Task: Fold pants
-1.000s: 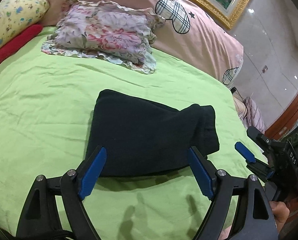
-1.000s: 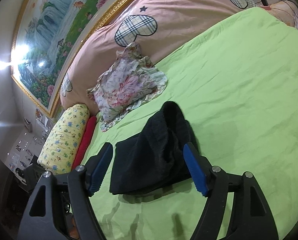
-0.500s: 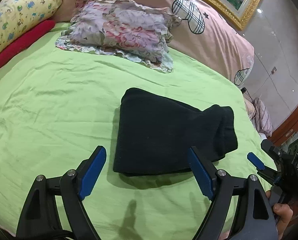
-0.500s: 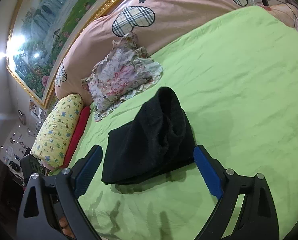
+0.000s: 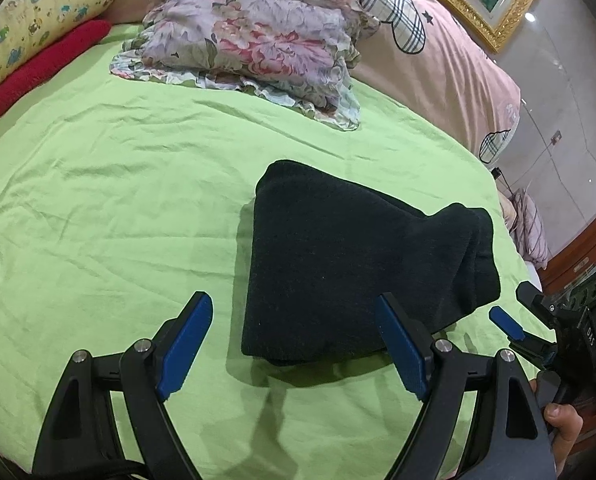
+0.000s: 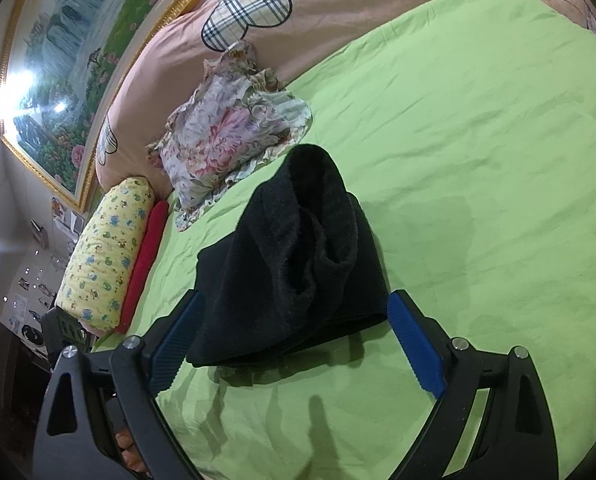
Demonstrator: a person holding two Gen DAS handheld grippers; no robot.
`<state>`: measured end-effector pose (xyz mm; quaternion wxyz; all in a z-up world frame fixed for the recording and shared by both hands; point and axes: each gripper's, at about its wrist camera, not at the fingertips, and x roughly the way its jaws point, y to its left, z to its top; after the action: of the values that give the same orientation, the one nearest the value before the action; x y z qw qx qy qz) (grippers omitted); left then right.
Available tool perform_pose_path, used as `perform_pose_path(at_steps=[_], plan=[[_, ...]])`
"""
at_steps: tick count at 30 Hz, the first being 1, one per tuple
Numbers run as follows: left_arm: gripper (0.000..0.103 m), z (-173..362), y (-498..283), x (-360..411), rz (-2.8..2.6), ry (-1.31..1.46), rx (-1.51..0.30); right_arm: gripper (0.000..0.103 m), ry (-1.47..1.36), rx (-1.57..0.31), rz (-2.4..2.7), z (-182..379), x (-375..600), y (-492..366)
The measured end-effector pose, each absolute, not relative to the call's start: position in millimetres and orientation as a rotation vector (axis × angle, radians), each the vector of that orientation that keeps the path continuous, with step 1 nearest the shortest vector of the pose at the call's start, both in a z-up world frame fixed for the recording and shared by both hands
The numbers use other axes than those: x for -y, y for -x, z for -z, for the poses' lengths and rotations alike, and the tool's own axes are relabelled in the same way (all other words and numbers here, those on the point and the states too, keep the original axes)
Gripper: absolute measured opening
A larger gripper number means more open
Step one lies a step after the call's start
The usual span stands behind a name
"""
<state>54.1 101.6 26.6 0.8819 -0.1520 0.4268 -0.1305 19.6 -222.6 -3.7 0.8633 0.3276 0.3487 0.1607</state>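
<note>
The black pants (image 5: pixel 350 264) lie folded into a compact bundle on the green bed sheet (image 5: pixel 98 208). They also show in the right wrist view (image 6: pixel 298 256), with the thick rolled end toward the far side. My left gripper (image 5: pixel 294 340) is open and empty, just short of the bundle's near edge. My right gripper (image 6: pixel 298 340) is open and empty, its blue pads either side of the bundle's near end without touching it. The right gripper also shows at the right edge of the left wrist view (image 5: pixel 510 328).
A floral pillow (image 5: pixel 254 44) lies at the head of the bed, before a pink headboard cover (image 5: pixel 438 60). A yellow patterned pillow (image 5: pixel 38 20) and a red roll (image 5: pixel 38 76) lie at the far left. The bed's edge runs along the right.
Both grippers have pulled back and shifted: the bundle sits further right in the left wrist view. The right gripper's jaws have opened wider. The pants have not moved.
</note>
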Motion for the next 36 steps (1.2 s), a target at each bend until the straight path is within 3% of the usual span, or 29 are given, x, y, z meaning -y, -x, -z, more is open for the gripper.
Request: perform_pose_path(at_steps=[36], plan=[[0.084,22,-134,-81,0.343,0.399,-0.998,0.092,-0.714,-0.815,-0.394,49,238,-75]])
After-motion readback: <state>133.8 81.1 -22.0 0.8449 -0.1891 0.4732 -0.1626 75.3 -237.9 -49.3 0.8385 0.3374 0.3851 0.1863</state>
